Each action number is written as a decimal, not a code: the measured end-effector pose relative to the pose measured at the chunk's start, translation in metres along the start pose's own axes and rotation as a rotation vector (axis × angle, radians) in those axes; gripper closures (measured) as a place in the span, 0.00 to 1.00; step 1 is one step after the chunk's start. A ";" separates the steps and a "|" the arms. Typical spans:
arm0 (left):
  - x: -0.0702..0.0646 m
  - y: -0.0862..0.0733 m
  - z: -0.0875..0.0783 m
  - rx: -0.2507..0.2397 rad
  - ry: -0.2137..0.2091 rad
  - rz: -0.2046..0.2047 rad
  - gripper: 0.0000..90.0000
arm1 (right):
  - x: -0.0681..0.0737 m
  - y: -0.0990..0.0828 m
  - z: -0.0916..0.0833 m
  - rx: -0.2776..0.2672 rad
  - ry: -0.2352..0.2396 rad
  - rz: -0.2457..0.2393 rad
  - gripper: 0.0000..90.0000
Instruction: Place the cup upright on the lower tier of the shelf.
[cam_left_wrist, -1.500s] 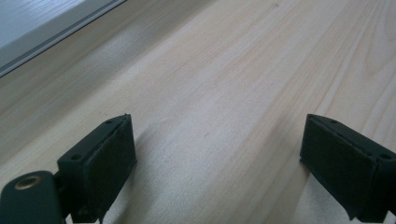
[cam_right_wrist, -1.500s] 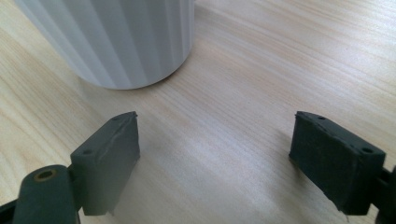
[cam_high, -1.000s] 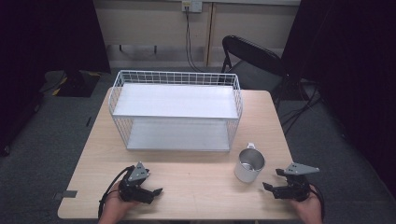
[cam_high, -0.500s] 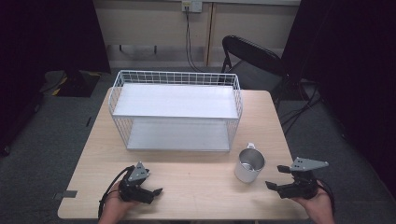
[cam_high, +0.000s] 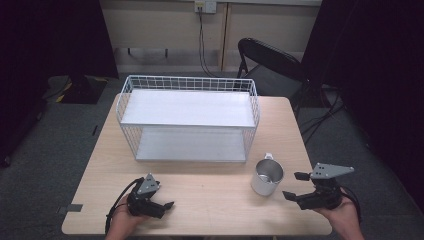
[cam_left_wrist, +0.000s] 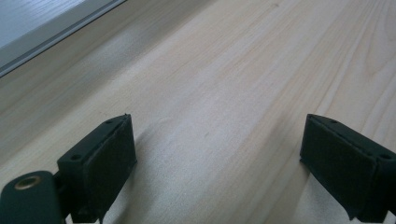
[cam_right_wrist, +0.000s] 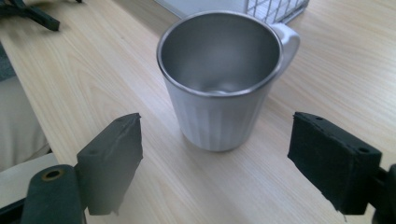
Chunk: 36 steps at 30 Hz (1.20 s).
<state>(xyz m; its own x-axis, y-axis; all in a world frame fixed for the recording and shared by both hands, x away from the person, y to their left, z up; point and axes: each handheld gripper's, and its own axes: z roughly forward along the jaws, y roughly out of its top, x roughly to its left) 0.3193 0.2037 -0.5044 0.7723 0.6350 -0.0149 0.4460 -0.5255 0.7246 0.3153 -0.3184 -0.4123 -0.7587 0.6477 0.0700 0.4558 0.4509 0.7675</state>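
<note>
A steel mug (cam_high: 267, 176) stands upright on the wooden table (cam_high: 210, 205), right of centre near the front; its handle points toward the rack. In the right gripper view the mug (cam_right_wrist: 225, 79) is empty and sits just ahead of the wide-apart jaws. My right gripper (cam_high: 296, 186) is open, a short way right of the mug and aimed at it, apart from it. My left gripper (cam_high: 167, 203) rests low at the front left, open, with bare wood between its pads (cam_left_wrist: 100, 163).
A white wire rack (cam_high: 189, 120) with two shelves stands across the middle of the table, behind the mug. A black folding chair (cam_high: 267, 62) stands beyond the far right corner. The right table edge lies beside my right hand.
My right gripper has drifted a little to the right and outward from the mug. The left gripper and the mug have stayed where they were.
</note>
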 end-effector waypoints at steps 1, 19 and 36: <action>0.000 0.000 0.000 0.001 0.000 0.000 0.11 | 0.002 0.004 0.000 -0.003 0.010 -0.006 0.18; 0.000 0.000 0.000 0.000 0.001 0.000 0.11 | 0.015 0.033 0.019 -0.007 0.056 -0.068 0.18; 0.000 0.000 0.000 0.000 0.000 0.000 0.11 | 0.020 0.039 0.052 0.037 0.082 -0.087 0.21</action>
<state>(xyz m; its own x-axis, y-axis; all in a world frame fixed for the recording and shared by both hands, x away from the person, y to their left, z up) 0.3192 0.2036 -0.5043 0.7721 0.6353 -0.0147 0.4463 -0.5256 0.7243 0.3421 -0.2558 -0.4141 -0.8310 0.5534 0.0572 0.4020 0.5262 0.7493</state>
